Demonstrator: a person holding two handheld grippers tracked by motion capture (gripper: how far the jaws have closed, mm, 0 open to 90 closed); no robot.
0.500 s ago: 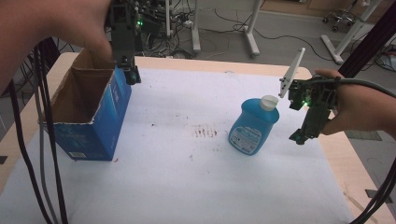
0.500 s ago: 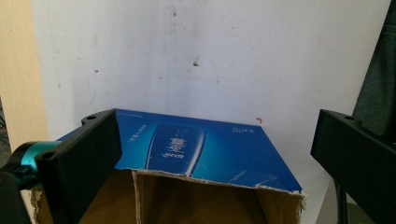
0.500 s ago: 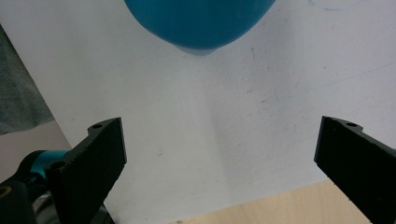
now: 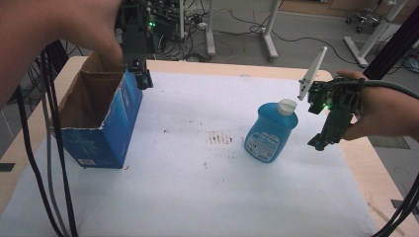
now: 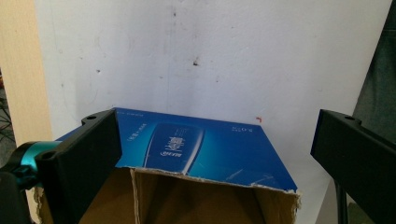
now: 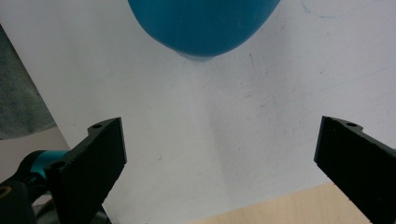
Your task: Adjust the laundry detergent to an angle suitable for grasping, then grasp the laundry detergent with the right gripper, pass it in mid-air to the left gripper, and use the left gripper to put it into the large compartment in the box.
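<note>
An open blue cardboard box with a torn rim stands at the left of the white-covered table. My left gripper hangs over its far right corner, jaws wide apart and nothing between them. The left gripper view looks down on the box's blue printed side and brown inside, with that gripper open. A blue bottle with a white cap stands right of centre. Just to the right of it, my right gripper is open and apart from it. In the right gripper view the bottle lies ahead of the open gripper.
A white sheet covers the wooden table, with a brownish smear near the middle. Bare wood shows along the right edge. Black cables hang at the left. Stands and chair legs are on the floor beyond.
</note>
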